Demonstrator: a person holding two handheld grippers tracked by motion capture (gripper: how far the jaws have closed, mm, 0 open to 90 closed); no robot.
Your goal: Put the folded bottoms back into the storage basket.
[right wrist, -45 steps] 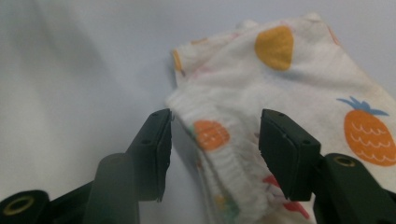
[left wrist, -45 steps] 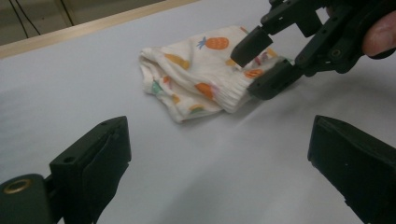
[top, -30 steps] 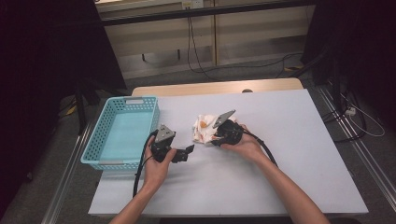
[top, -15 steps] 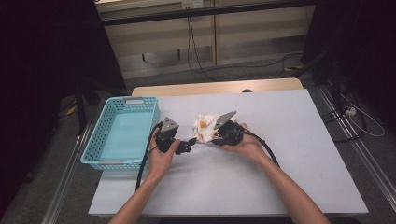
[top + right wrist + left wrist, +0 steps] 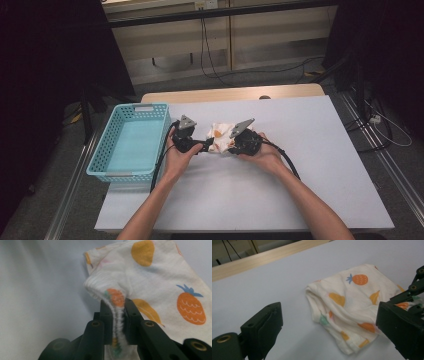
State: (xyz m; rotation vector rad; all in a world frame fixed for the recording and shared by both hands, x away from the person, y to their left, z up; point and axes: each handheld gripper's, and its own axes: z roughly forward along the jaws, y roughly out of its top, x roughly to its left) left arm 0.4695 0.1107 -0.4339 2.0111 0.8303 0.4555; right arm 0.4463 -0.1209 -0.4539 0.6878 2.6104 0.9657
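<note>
1. Right tool (image 5: 231, 143), mid-frame in the high view, has just closed, clamping a bunched edge of the cloth (image 5: 220, 134).
2. Left tool (image 5: 207, 145) stands apart beside the cloth's near corner.
3. Cloth lies on the surface (image 5: 300, 190), right of the basket (image 5: 131, 142).

The cloth (image 5: 160, 277) ran past the top and right edges of the right gripper view, and its pinched fold was hidden between the jaws. In the left gripper view the other gripper (image 5: 412, 290) covered the cloth's right edge. In the high view its print was too small to read.
</note>
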